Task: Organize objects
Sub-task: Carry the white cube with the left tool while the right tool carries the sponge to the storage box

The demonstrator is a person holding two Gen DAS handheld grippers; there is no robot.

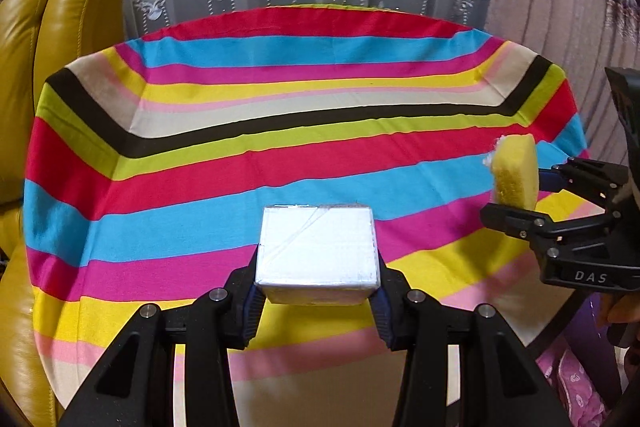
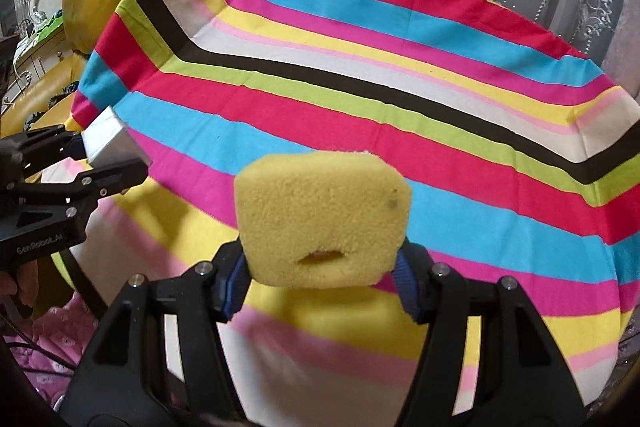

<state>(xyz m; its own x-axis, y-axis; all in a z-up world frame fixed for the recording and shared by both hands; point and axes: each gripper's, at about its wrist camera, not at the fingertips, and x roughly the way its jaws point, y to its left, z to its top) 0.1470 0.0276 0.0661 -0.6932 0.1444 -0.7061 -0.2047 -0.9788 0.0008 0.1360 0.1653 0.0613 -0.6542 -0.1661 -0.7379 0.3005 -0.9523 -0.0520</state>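
Carry step. Left hand-held gripper clamps white box; right hand-held gripper grips yellow sponge. Both held above striped table. Next, probably: choose placement spots, lower, release.

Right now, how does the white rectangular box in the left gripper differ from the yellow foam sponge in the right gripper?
The white rectangular box has flat, smooth faces and sharp edges; the yellow foam sponge is porous, with rounded corners. The box's faces are intact; the sponge has a slit-shaped hole. Shared: each is clamped between blue pads, box in the left gripper, sponge in the right gripper, both lifted above the striped tablecloth.
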